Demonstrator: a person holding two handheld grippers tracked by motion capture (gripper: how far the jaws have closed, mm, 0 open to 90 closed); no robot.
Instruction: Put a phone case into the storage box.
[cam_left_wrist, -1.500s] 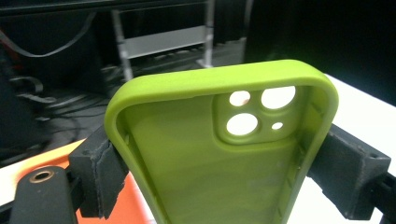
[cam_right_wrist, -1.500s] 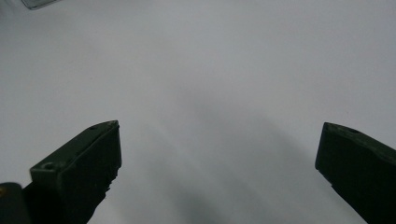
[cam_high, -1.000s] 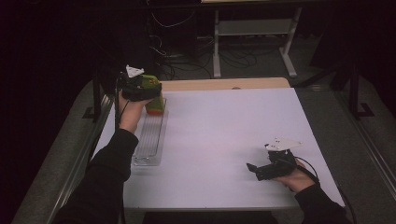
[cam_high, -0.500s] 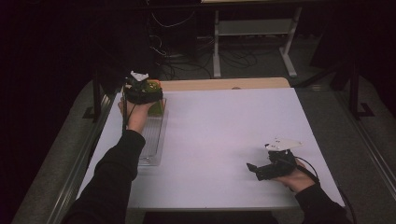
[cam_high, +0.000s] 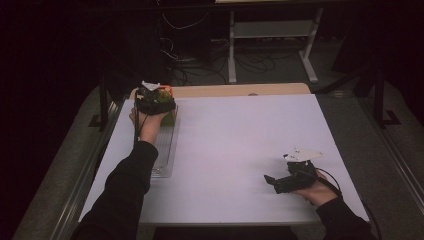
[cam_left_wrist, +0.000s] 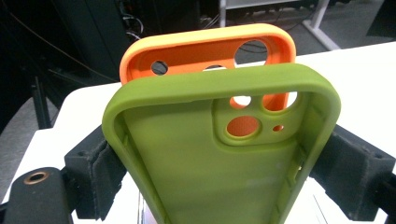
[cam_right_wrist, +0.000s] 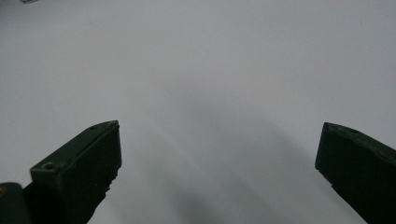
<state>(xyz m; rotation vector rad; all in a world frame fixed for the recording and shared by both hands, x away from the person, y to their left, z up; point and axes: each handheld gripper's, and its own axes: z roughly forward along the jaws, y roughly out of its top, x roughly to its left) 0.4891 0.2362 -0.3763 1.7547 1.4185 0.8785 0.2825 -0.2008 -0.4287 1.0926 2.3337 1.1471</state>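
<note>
An olive-green phone case (cam_left_wrist: 187, 172) stands upright between the pads of my left gripper (cam_left_wrist: 219, 163), which press on its two long sides. Its hollow inside faces the camera, camera cut-outs at the top. Just behind it stands an orange phone case (cam_left_wrist: 205, 51), also upright. In the high view my left gripper (cam_high: 156, 100) is at the far end of a clear slotted rack (cam_high: 165, 150) on the table's left side, with green (cam_high: 170, 118) showing under it. My right gripper (cam_high: 272, 181) rests low near the front right, jaws wide apart over bare table (cam_right_wrist: 219, 158).
The white table (cam_high: 240, 140) has a wooden strip (cam_high: 235, 90) along its far edge. Beyond it are dark floor, cables and a metal stand (cam_high: 270, 35). A dark rail (cam_high: 80, 195) runs along the table's left side.
My left gripper has sunk a little with the green case, toward the far end of the rack beside the orange case. The right gripper has stayed where it was.
</note>
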